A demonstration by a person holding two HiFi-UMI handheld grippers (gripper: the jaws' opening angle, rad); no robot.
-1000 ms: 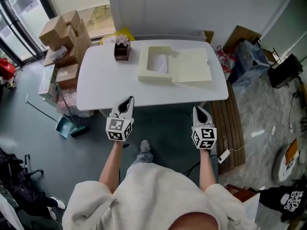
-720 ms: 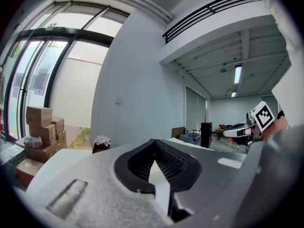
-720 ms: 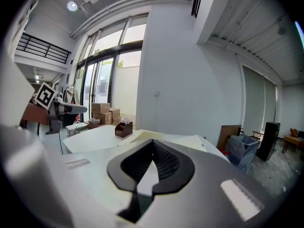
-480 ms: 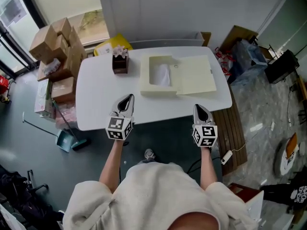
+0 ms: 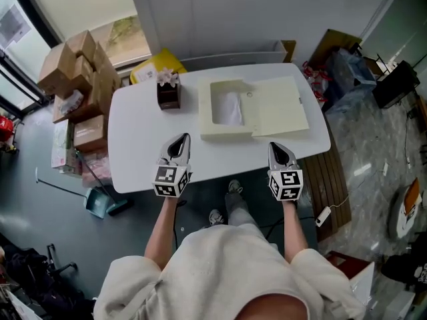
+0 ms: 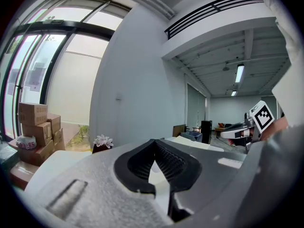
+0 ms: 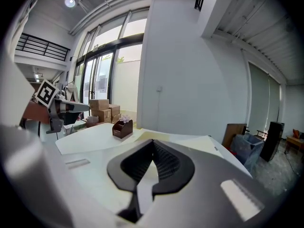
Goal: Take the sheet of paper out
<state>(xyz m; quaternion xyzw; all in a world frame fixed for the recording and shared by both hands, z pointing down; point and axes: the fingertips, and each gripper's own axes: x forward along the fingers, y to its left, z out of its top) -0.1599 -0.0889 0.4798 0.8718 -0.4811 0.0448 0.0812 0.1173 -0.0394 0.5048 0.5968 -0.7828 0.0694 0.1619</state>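
Observation:
A cream folder (image 5: 277, 109) lies open on the white table (image 5: 140, 145), right of its middle. In its left half, a shallow tray, a white sheet of paper (image 5: 232, 109) shows. My left gripper (image 5: 181, 139) hangs over the table's near edge, shut and empty, short of the folder and to its left. My right gripper (image 5: 277, 147) is level with it near the folder's front edge, also shut with nothing in it. In the right gripper view the folder (image 7: 190, 140) lies just past the shut jaws. The left gripper view shows the folder (image 6: 192, 143) ahead to the right.
A brown holder with white tissue (image 5: 168, 92) stands at the table's back left. Stacked cardboard boxes (image 5: 77, 72) and a dustpan (image 5: 100, 202) are on the floor to the left. A slatted wooden bench (image 5: 327, 172) and bags (image 5: 347, 72) sit to the right.
The person has stepped up to the table. Both grippers have moved forward from in front of the table to over its near edge, and both have stayed shut.

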